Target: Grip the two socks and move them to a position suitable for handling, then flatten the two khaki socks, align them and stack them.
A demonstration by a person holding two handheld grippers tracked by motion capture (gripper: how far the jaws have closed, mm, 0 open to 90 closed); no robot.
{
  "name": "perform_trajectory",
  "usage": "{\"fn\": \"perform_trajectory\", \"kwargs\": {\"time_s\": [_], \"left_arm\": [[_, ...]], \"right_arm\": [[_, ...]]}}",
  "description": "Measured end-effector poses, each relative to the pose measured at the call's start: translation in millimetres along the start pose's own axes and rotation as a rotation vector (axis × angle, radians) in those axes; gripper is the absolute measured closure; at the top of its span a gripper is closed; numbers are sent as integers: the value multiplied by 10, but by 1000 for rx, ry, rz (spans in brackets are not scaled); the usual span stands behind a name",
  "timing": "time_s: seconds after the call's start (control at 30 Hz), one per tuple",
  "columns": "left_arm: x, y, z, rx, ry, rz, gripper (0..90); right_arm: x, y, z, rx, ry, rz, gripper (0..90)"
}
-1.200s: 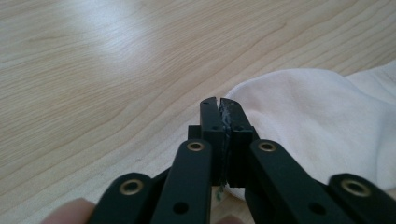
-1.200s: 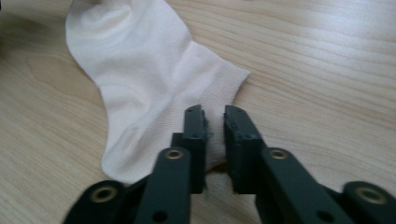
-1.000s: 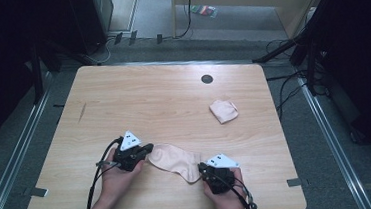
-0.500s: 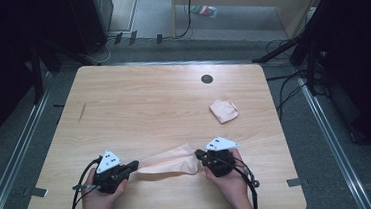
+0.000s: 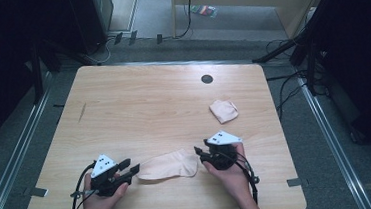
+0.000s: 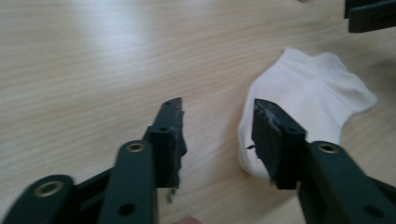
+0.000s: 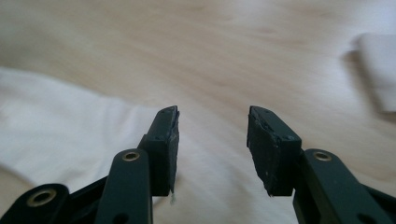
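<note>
A pale, flat sock lies on the wooden table near its front edge, between my two grippers. My left gripper sits at the sock's left end. Its jaws have just been opening and are apart, with bare wood between them. In the left gripper view the sock lies just past the gripper's right jaw. My right gripper sits at the sock's right end. Its jaws have also just been opening, and nothing is pinched. In the right gripper view the sock spreads to the left and under the open gripper.
A second sock, folded small, lies at the right of the table, also seen as a blur in the right gripper view. A dark round hole sits near the far edge. Cables and dark stands surround the table on the floor.
A second ago both grippers held the sock's ends and pulled it out sideways. Now both have opened, and the sock lies loose and flat on the table.
</note>
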State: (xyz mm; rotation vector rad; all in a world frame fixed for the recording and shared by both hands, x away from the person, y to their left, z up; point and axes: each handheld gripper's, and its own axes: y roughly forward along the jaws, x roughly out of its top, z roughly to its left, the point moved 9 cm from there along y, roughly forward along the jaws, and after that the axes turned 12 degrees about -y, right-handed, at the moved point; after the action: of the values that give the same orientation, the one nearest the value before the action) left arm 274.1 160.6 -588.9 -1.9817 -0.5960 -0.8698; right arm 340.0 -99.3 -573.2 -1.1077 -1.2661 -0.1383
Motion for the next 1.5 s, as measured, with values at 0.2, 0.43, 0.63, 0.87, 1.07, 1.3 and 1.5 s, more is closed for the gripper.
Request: {"fn": "perform_trajectory", "kwargs": {"time_s": [0.2,0.43,0.63,0.87,1.07,1.3,1.5], "left_arm": [[219,24,250,41,7,-70,339],[417,-46,697,116,-34,-142,296],[470,-142,939,158,-76,-176,282],[449,-142,1060,158,-97,-182,285],[433,-119,1062,159,-98,-181,287],[432,-122,1064,163,-99,-186,294],[430,-121,1065,163,-99,-184,297]], "right_arm": [[21,-113,-655,-184,131,-25,562],[102,76,-1255,-327,181,-4,551],[5,243,-1640,-407,298,32,527],[-87,460,-1798,-392,341,67,564],[-78,466,-1784,-367,351,62,900],[204,350,-1564,-323,300,-11,900],[412,370,-1326,-306,224,-19,900]]}}
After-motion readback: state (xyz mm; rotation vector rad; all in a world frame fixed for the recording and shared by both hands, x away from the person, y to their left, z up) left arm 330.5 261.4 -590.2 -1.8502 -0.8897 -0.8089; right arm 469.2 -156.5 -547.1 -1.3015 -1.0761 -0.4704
